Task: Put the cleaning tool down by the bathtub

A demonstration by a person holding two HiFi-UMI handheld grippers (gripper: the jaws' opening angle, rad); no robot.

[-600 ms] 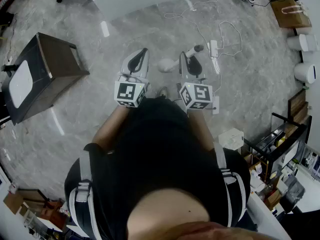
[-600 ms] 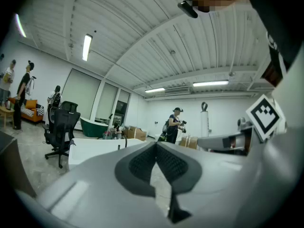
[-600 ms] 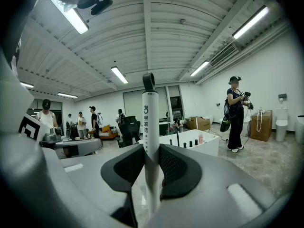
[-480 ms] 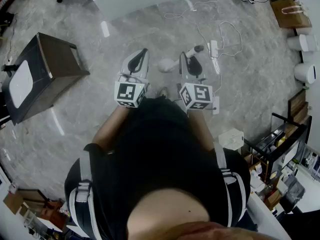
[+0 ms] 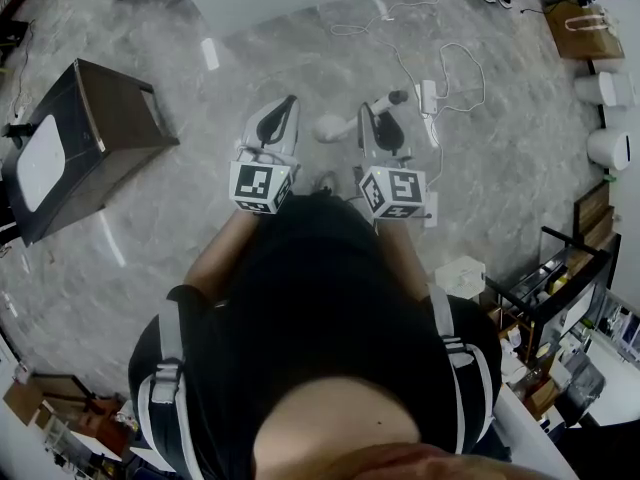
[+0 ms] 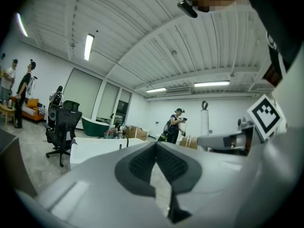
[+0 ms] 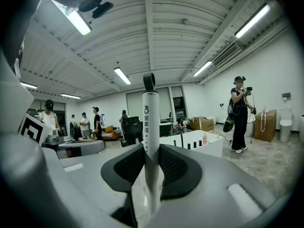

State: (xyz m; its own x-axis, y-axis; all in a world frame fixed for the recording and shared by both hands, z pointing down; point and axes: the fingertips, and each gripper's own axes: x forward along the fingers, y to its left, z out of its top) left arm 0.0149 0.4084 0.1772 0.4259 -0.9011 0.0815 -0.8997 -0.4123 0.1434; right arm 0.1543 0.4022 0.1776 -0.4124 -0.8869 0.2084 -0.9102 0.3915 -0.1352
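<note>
Right gripper (image 7: 151,152) pinches upright cleaning tool (image 7: 150,115).

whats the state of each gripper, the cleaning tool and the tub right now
left hand-held gripper: shut, nothing between its jaws
right hand-held gripper: shut on the cleaning tool's white handle
cleaning tool: held by its handle, not yet put down
bathtub: stands ahead, small bottles upright on its rim
</note>
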